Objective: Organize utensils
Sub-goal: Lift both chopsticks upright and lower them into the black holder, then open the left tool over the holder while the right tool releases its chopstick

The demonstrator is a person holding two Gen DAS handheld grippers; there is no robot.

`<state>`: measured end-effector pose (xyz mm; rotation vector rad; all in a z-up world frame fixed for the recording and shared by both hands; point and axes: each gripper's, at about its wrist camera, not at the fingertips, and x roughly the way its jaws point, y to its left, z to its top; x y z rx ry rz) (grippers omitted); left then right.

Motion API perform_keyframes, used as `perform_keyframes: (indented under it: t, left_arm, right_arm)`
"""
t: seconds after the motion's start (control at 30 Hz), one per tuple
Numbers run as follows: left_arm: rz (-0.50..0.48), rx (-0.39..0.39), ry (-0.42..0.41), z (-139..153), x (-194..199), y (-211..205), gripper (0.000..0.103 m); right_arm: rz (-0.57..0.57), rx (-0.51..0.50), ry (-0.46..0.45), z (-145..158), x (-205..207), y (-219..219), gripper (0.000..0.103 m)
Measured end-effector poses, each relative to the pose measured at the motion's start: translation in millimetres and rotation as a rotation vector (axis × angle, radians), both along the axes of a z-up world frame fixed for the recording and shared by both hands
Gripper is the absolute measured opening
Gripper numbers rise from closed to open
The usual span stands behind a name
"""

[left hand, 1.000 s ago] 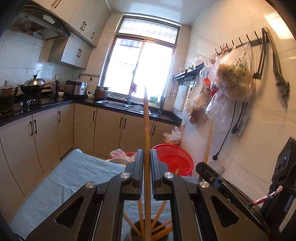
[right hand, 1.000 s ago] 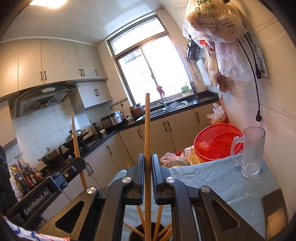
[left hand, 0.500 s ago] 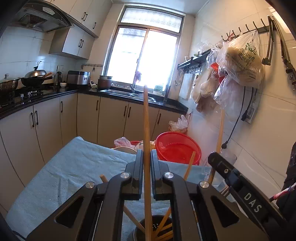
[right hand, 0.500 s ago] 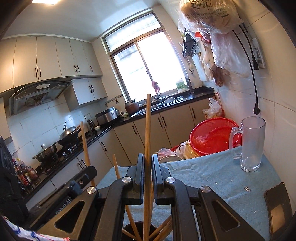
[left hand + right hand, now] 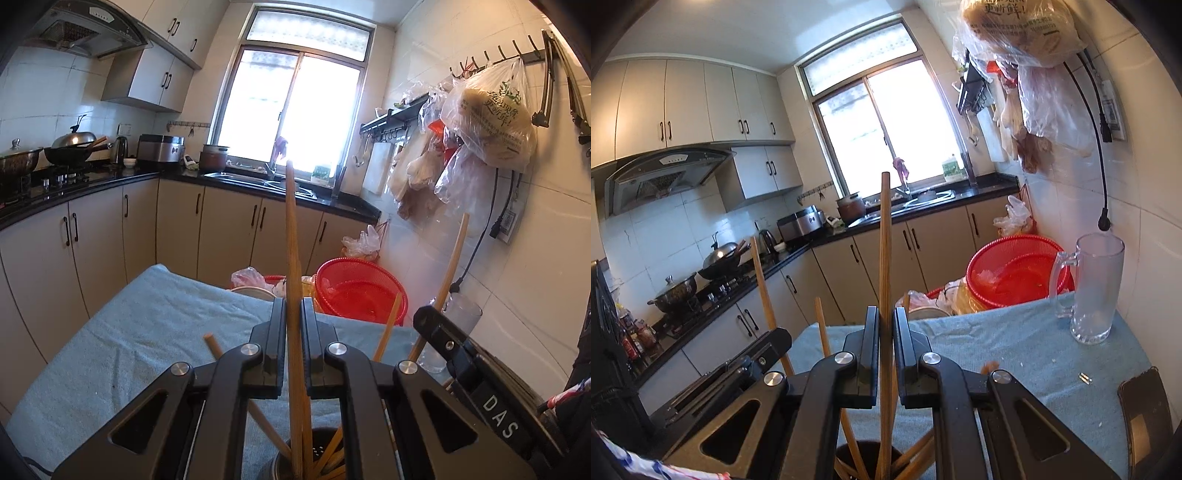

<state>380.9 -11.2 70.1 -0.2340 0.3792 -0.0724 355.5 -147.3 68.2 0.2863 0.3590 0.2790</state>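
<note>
Between the fingers of the left tongs (image 5: 293,325) stands an upright chopstick (image 5: 292,258), clamped on both sides, its lower end reaching into the metal holder (image 5: 317,465) below. The right tongs (image 5: 885,332) likewise grip a second chopstick (image 5: 885,251), upright, its lower end inside the same holder (image 5: 864,459). Loose chopsticks (image 5: 386,332) lean in the holder. A glass mug (image 5: 1095,291) stands on the cloth-covered worktop (image 5: 1015,343), well apart.

table (image 5: 1015,347): blue cloth | glass mug (image 5: 1093,291) | chopstick holder (image 5: 866,459) | dark tray (image 5: 1145,410)
</note>
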Motion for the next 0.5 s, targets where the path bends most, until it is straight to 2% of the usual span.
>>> perform_keyframes:
  t: [0.2,0.27,0.33,0.5]
  left_arm:
    - [0.024,-0.022,0.002,1,-8,6,0.008]
    - [0.027,-0.022,0.005,2,-12,8,0.013]
    - [0.034,-0.024,0.006,3,-17,9,0.030]
    - [0.054,-0.036,0.000,13,-39,16,0.038]
  right_arm:
    - [0.009,0.013,0.020,-5,-5,-3,0.011]
    - [0.012,0.013,0.027,-5,-7,-4,0.014]
    - [0.013,0.014,0.033,-4,-9,-4,0.020]
    - [0.008,0.008,0.025,6,-22,-7,0.024]
